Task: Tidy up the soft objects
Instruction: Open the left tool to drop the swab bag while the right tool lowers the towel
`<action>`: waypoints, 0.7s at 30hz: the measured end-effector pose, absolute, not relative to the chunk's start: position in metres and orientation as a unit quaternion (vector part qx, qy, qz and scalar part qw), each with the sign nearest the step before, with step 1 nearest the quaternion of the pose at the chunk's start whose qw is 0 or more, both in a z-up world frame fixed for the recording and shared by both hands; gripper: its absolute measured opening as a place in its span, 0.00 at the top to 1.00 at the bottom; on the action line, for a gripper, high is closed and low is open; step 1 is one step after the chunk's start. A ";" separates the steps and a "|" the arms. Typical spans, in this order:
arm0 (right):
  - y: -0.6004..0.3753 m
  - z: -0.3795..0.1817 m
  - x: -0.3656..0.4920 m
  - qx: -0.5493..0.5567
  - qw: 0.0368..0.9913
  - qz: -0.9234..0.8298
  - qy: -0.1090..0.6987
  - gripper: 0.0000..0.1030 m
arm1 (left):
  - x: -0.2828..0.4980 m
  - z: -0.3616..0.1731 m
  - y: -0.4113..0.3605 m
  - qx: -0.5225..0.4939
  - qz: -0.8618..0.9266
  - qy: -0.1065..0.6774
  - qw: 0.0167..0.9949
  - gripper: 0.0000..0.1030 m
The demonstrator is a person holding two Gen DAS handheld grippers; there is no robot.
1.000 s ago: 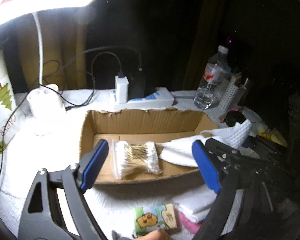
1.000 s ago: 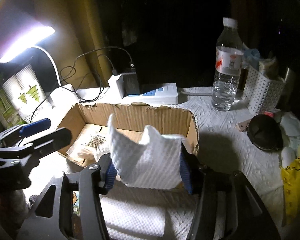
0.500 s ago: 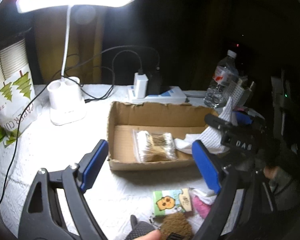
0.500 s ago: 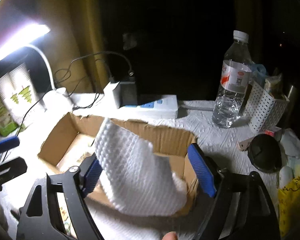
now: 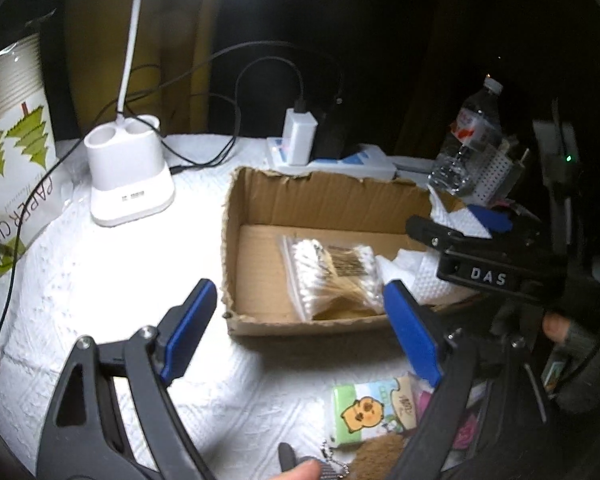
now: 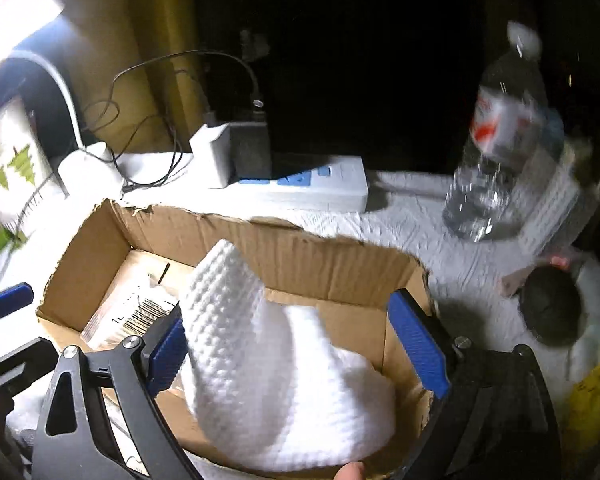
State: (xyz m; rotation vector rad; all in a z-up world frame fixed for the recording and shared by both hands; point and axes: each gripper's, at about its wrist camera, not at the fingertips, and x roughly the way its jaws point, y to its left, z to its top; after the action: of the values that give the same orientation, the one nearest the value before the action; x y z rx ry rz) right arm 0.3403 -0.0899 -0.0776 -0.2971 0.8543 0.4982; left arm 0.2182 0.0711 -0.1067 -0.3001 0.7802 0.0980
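An open cardboard box (image 5: 324, 196) (image 6: 300, 256) sits on the white-covered table. A bag of cotton swabs (image 5: 332, 272) lies inside it. A white textured cloth (image 6: 276, 364) rests in the box's right part, also in the left wrist view (image 5: 424, 276). My right gripper (image 6: 296, 344) is open with the cloth between its blue pads, released; the gripper also shows in the left wrist view (image 5: 480, 236). My left gripper (image 5: 300, 328) is open and empty in front of the box. A green tissue pack (image 5: 368, 408) lies near the front edge beside a brown plush (image 5: 380, 456).
A white lamp base (image 5: 128, 176), a power strip with chargers (image 5: 332, 156) (image 6: 300, 184) and cables stand behind the box. A water bottle (image 6: 496, 152) and white perforated basket (image 6: 552, 208) stand at right. A paper cup pack (image 5: 12, 152) is at left. A black round object (image 6: 552, 312) lies at right.
My right gripper opened and let the white cloth go into the box. My left gripper pulled back and left from the box, still open.
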 end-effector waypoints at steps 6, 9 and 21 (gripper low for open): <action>-0.061 -0.060 0.322 -0.160 0.862 0.270 0.398 0.08 | 0.212 -0.106 0.083 -0.150 0.053 0.375 0.913 0.16; -0.045 -0.053 0.317 -0.159 0.854 0.289 0.403 0.08 | 0.205 -0.103 0.092 -0.155 0.059 0.370 0.914 0.16; -0.073 -0.044 0.308 -0.142 0.873 0.233 0.404 0.08 | 0.179 -0.093 0.101 -0.153 0.066 0.356 0.919 0.16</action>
State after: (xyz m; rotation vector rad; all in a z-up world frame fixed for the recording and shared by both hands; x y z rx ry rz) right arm 0.3077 -0.0735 -0.0444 -0.2972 0.8446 0.4877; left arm 0.1791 0.1006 -0.0933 -0.3149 0.7322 0.1360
